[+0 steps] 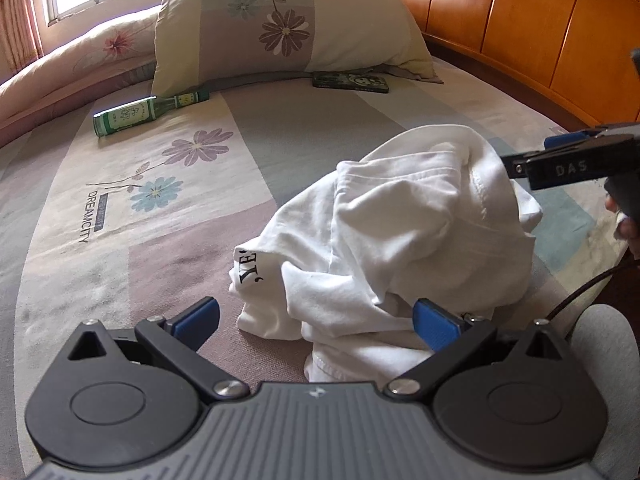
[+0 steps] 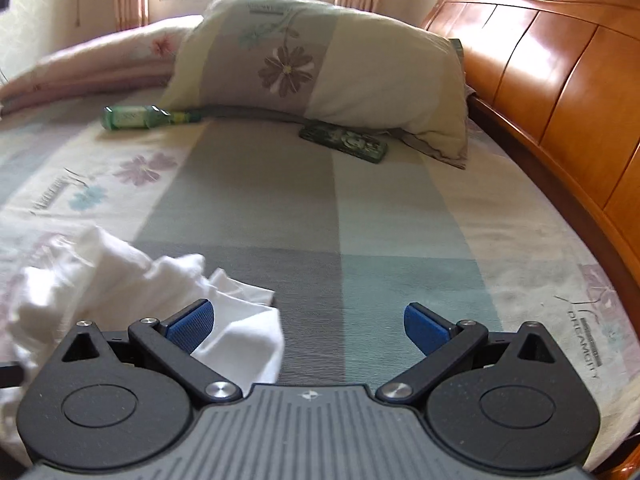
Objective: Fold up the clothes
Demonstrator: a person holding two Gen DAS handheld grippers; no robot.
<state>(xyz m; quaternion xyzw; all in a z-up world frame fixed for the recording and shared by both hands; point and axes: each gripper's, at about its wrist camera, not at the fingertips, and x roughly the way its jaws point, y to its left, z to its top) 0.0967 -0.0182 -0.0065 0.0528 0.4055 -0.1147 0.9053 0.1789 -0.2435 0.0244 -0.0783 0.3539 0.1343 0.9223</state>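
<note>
Left wrist view: the left gripper (image 1: 314, 320) sits at the bottom centre of the frame with its jaws spread wide and nothing between them. Its right blue pad (image 1: 436, 322) lies against the near folds of the white garment (image 1: 400, 240); the left pad stands clear over bare bedsheet (image 1: 280, 140).

The garment is a crumpled heap in the centre right of the frame, resting on the sheet, with black lettering visible on 1 lower fold. No edge, sleeve or hem is laid flat.

Right wrist view: the right gripper (image 2: 306, 322) is also spread wide and holds nothing. A flap of the garment (image 2: 240, 332) lies under its left pad, in the lower left of the frame; whether pad and cloth touch cannot be told.

Step in hand, as judged: the initial grasp, before any fold. The next move calls for locating 2 matching corners or a hem, closing 1 gripper on each, then lifting and spreading the cloth flat.

View differences: only the left wrist view shows the whole heap and the right gripper from outside, at the right edge, level with the top of the heap. Only the right wrist view shows the carved top of the headboard (image 2: 560, 60). Both show the pillow (image 1: 280, 28), green bottle (image 1: 136, 114) and dark phone (image 1: 350, 82) in the upper half.
</note>
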